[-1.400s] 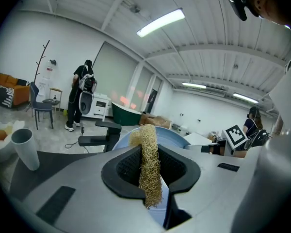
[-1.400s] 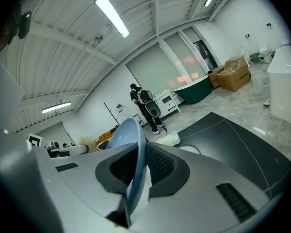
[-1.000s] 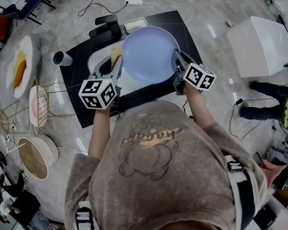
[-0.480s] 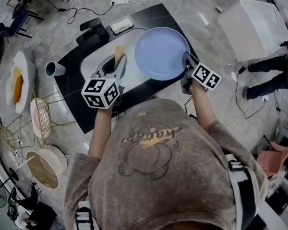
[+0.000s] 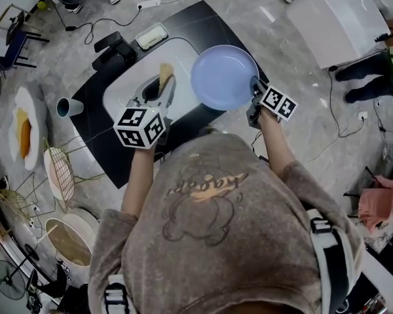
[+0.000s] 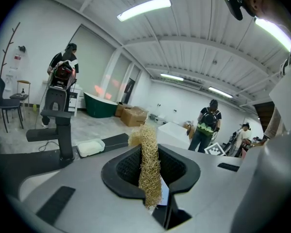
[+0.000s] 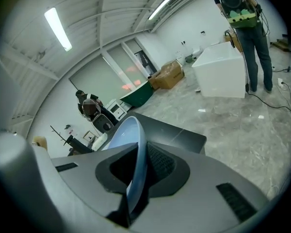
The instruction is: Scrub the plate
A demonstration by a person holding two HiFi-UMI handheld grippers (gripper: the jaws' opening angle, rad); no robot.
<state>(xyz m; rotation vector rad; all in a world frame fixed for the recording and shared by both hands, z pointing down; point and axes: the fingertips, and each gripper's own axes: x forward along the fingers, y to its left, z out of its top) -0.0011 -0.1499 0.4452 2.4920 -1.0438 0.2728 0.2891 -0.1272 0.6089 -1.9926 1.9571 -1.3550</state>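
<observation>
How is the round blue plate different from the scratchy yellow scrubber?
The round blue plate is wide and smooth; the straw-yellow fibre scrubber is narrow and stringy. The right gripper pinches the plate by its rim; the left gripper clamps the scrubber upright. Both are gripped and not touching.

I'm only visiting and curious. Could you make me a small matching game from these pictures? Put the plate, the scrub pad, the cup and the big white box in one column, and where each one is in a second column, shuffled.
Things
1. plate
2. scrub pad
3. cup
4. white box

Places
A. at the left corner of the black mat
B. on the grey floor, away from the mat
C. clamped by its rim in the right gripper
D. clamped in the left gripper

Pairs: 1-C, 2-D, 3-A, 4-B
</observation>
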